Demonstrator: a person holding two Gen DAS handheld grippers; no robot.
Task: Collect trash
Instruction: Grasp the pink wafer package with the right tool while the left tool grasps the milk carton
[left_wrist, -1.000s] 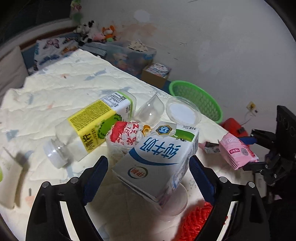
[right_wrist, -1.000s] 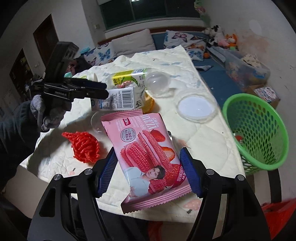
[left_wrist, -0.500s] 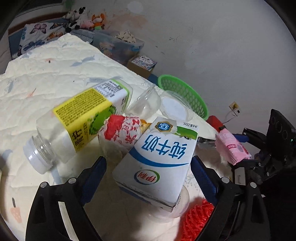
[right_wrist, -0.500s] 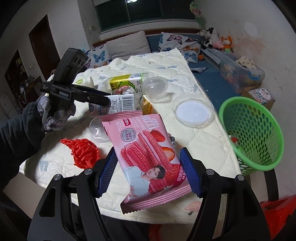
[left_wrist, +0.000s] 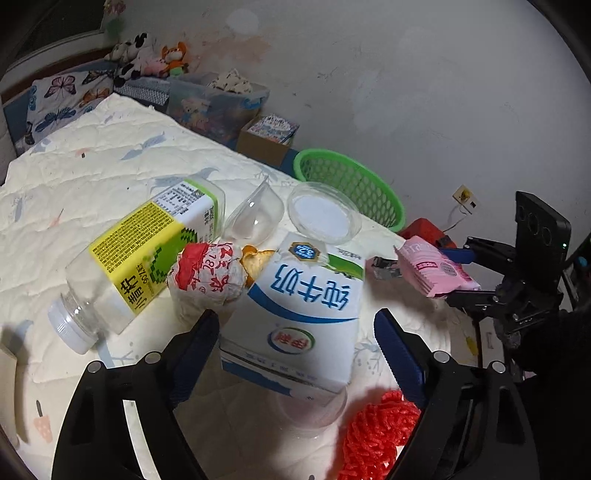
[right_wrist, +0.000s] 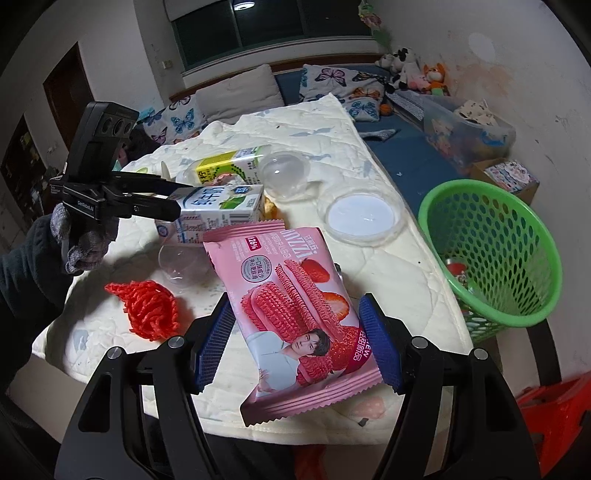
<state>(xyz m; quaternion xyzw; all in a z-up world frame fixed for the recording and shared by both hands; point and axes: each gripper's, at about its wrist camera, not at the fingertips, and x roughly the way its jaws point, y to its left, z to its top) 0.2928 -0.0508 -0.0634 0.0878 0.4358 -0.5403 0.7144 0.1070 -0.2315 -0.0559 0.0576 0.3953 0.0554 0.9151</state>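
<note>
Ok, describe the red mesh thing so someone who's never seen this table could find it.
On the white quilted table, look at the near edge, left of the pink snack packet. The crumpled red foam fruit net lies beside a clear plastic cup, the only bright red, woven-looking item there.

Dim indoor light, fisheye-warped dark edges

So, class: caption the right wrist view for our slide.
Right gripper holds a pink snack packet beside the green basket.
</note>
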